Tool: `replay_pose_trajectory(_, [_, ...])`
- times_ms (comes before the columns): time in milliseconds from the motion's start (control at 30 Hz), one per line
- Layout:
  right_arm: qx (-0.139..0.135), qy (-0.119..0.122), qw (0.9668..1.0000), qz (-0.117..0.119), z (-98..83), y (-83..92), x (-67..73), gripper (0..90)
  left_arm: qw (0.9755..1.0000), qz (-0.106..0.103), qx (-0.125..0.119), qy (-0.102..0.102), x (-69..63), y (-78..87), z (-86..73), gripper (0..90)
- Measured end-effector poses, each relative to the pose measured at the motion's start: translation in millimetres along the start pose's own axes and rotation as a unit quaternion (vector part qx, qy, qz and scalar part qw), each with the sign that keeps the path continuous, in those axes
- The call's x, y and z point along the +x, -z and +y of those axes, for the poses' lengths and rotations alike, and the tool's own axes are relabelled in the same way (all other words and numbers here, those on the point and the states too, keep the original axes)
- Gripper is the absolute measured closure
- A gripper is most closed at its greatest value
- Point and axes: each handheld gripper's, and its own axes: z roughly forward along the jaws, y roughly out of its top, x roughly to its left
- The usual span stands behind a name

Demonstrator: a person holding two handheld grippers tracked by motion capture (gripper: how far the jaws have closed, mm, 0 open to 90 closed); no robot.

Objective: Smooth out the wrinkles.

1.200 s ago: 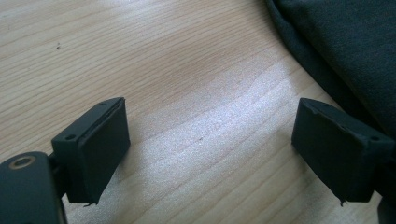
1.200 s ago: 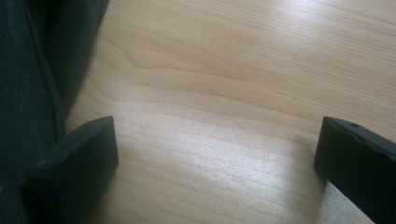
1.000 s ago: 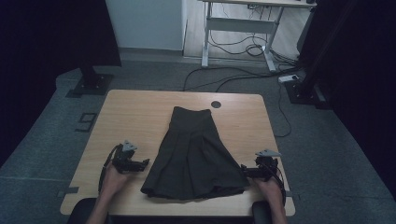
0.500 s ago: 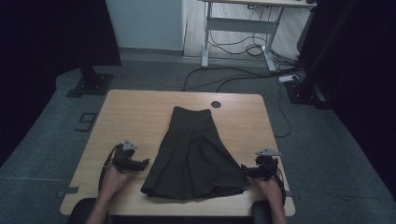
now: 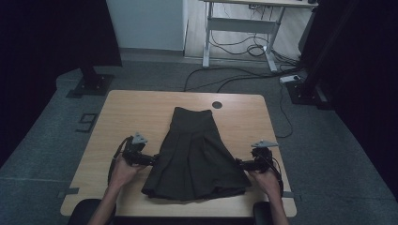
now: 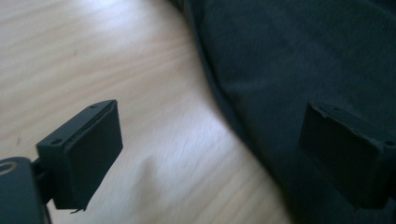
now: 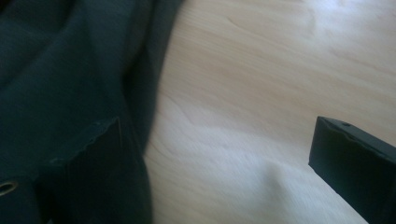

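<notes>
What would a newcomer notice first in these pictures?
A dark pleated skirt lies flat in the middle of the wooden table, waist at the far side. The left gripper and the right gripper sit at its two side edges, both open, each straddling an edge of the cloth.

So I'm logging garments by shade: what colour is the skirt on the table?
The skirt is plain dark, nearly black with a greenish-grey cast; the left gripper view shows it best.

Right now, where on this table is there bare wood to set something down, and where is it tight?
The table is bare along its far edge beyond the skirt's waistband, apart from the round hole, and in the far corners either side. It is crowded near the front: the left gripper and right gripper, both open, sit at the skirt's side edges.
</notes>
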Motion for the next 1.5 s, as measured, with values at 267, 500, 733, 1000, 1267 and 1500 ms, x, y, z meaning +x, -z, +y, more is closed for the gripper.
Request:
replay_pose_trajectory(267, [-0.014,0.020,0.9990,0.037,37.0,-16.5,24.3,2.5,0.9999,-0.003,-0.011,-0.006,-5.5,-22.2,36.5,13.7])
replay_pose_trajectory(500, [0.012,0.041,0.9986,0.030,51.3,-50.0,42.8,4.9,0.9990,0.021,0.027,-0.028,-10.5,-60.0,45.4,14.5])
replay_pose_trajectory(733, [0.044,0.053,0.9976,-0.002,33.6,-72.4,40.6,6.5,0.9998,-0.003,0.016,0.009,-2.8,-67.6,30.0,14.6])
replay_pose_trajectory(1000, [0.047,0.048,0.9975,0.020,10.9,-53.7,51.1,6.5,0.9993,-0.024,0.011,0.025,-15.5,-48.6,6.4,15.2])
replay_pose_trajectory(1267, [0.049,0.055,0.9966,0.037,-21.3,-24.6,74.5,6.0,0.9987,-0.045,0.012,0.023,-38.4,-20.9,-23.0,15.1])
replay_pose_trajectory(1500, [0.056,0.059,0.9950,0.058,-19.0,-18.9,73.8,7.3,0.9982,-0.058,0.011,0.012,-36.5,-15.7,-18.0,14.6])
